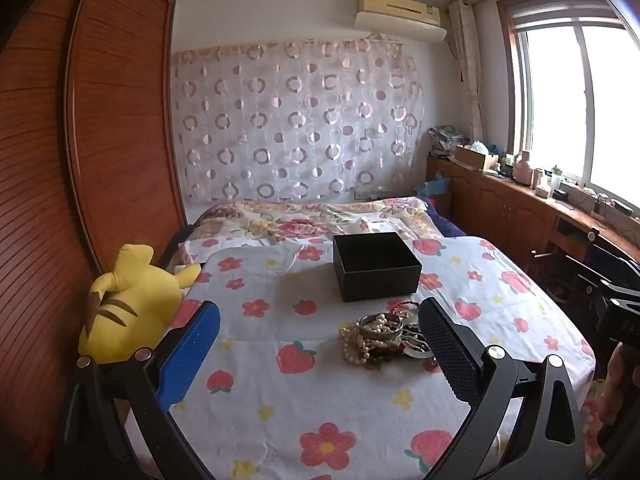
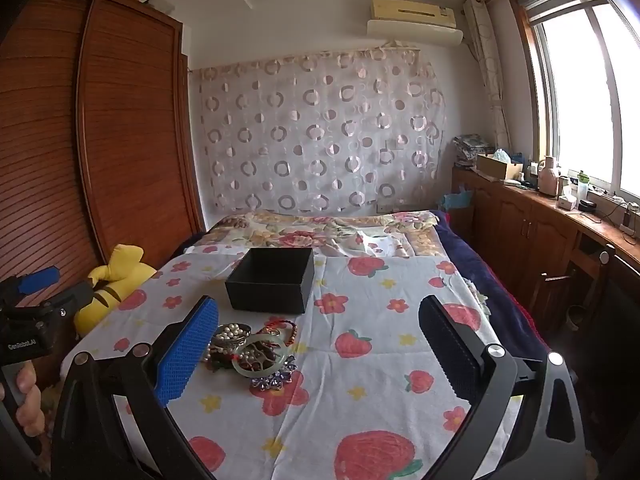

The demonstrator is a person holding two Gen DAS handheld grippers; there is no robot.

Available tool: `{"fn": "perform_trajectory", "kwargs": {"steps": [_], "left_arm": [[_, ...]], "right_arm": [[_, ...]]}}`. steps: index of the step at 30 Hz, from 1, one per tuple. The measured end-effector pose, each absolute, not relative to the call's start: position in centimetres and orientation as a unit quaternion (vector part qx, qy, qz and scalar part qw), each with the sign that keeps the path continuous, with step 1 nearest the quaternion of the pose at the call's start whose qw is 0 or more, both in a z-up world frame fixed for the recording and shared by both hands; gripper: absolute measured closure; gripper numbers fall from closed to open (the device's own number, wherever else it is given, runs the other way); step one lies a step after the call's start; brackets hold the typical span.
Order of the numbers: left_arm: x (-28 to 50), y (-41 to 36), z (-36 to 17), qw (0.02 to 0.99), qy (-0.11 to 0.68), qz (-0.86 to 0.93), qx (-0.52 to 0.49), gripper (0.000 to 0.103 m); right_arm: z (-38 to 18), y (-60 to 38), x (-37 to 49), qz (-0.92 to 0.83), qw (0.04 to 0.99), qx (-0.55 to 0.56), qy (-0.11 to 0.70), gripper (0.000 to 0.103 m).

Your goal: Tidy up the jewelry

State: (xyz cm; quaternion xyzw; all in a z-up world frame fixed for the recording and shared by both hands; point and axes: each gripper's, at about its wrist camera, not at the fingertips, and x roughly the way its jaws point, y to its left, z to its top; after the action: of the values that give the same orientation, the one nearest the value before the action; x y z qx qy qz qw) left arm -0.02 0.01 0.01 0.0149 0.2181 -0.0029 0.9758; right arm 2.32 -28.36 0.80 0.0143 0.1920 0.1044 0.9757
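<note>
Jewelry (image 1: 380,334) is lying in one tangled heap on the strawberry-print bedsheet (image 1: 280,400), just in front of the black box (image 1: 376,266), which is sitting open and looking empty from here.

Largest first: the bedsheet is covering the whole near end of the bed. The black box is standing upright beyond the heap, close to it but apart. A yellow plush toy (image 1: 128,304) is slumping at the sheet's left edge, well clear of everything.

The heap itself is holding a pearl strand (image 1: 356,344), a pale green bangle (image 2: 260,354), a red cord bracelet (image 2: 282,325) and a purple flower piece (image 2: 276,378), all overlapping.

The left gripper (image 1: 320,340) is hanging above the sheet with its jaws spread as wide as they go, gripping nothing; the heap is sitting toward its right finger. The right gripper (image 2: 320,340) is equally wide and empty, with the heap against its left finger. Neither looks clearly nearer, and the heap has no clear long axis, so a single piece probably needs picking out first.

Each near finger is hiding part of the heap, and how the strands interlock is hard to make out.
</note>
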Motion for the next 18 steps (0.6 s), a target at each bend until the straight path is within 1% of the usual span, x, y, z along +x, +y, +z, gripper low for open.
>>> {"fn": "perform_trajectory", "kwargs": {"steps": [18], "left_arm": [[-0.04,0.01,0.01,0.976,0.217,-0.003,0.015,0.007]], "right_arm": [[0.94,-28.44,2.22,0.104,0.976,0.016,0.191,0.002]]}}
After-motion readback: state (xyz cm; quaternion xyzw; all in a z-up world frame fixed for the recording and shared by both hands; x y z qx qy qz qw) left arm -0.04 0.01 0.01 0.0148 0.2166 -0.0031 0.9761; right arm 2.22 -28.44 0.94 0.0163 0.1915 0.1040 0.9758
